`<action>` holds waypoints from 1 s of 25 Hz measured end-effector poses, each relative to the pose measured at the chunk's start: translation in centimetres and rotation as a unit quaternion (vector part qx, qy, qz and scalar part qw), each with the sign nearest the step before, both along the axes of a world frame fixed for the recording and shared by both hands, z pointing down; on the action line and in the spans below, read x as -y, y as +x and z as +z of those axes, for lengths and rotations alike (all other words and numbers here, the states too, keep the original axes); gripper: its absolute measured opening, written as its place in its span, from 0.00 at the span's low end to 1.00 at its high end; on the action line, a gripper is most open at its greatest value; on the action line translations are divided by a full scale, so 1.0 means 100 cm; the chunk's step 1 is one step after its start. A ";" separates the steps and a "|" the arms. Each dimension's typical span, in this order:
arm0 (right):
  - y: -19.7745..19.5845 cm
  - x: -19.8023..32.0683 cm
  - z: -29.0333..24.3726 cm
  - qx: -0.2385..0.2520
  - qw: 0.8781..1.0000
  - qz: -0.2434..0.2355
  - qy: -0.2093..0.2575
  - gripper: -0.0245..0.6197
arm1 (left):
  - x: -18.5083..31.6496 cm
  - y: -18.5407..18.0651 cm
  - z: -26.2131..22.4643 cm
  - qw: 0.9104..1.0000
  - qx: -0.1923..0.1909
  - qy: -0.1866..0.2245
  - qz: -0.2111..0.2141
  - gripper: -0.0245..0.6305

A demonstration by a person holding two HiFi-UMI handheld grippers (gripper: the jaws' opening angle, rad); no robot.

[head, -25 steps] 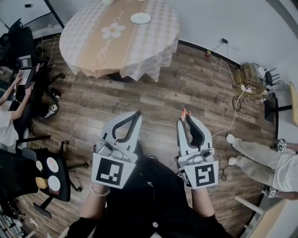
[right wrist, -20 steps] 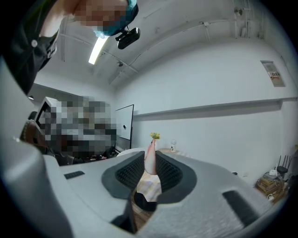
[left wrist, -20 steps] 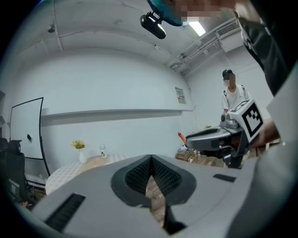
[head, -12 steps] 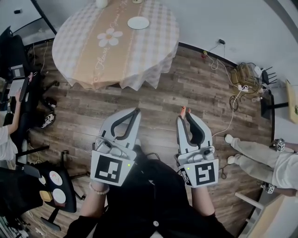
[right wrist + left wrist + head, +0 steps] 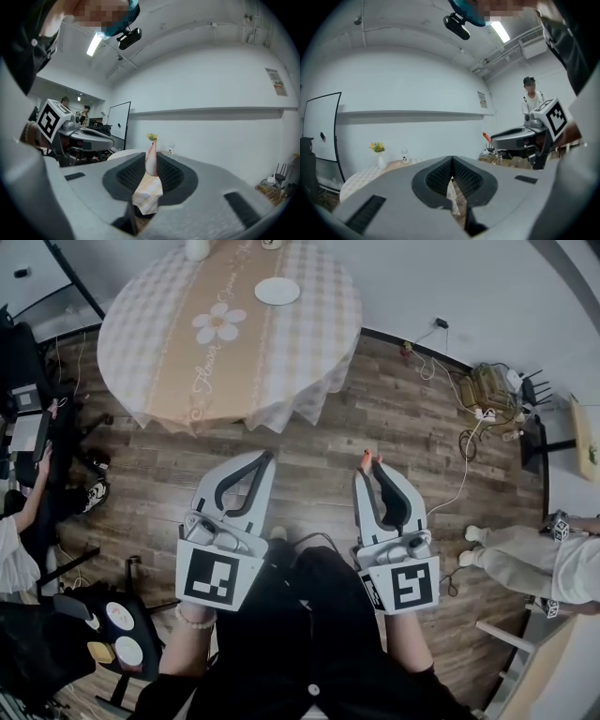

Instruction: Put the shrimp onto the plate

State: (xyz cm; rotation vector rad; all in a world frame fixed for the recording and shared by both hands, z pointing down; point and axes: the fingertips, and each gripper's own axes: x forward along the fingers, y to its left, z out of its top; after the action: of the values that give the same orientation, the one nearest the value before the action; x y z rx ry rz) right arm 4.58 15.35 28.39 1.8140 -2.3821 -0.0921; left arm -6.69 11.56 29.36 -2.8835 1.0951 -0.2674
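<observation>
The round surface (image 5: pixel 309 352) is now seen lower in the head view, and the plate (image 5: pixel 277 291) on it has been carried further down from the top edge. The left claw (image 5: pixel 265 457) and the right claw (image 5: pixel 367 461) have been brought nearer to the draped edge. The chair (image 5: pixel 56 652) at the lower left has been shifted toward the corner.

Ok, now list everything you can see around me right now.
Table: one, round, checked cloth, ahead
Plate: one, white, on the table
Vase: one, white, yellow flowers, table's far edge
Shrimp: one, pink-orange, in the right tool
Bag: one, tan, by the right wall
Floor: brown wood planks
Bystanders: two, pale clothes, left and right edges
Left tool: grey, shut, empty
Right tool: grey, shut on the shrimp
</observation>
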 end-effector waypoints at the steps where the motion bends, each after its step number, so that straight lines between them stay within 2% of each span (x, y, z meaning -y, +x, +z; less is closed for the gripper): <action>1: -0.002 0.002 0.000 -0.001 1.000 0.001 0.000 0.13 | 0.002 -0.002 0.000 1.000 -0.001 -0.001 -0.001 0.04; 13: -0.016 0.007 -0.004 -0.007 1.000 -0.018 0.005 0.13 | 0.002 -0.018 -0.001 1.000 -0.002 0.009 -0.015 0.04; 25: -0.004 0.032 -0.005 -0.002 0.999 -0.042 0.017 0.13 | 0.019 -0.002 -0.008 0.999 0.010 0.040 -0.023 0.04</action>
State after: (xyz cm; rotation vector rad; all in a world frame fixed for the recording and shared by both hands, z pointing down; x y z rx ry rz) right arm 4.17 12.10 27.88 1.7254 -2.4690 -0.1467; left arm -6.86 9.65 28.55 -2.7843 1.1418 -0.2469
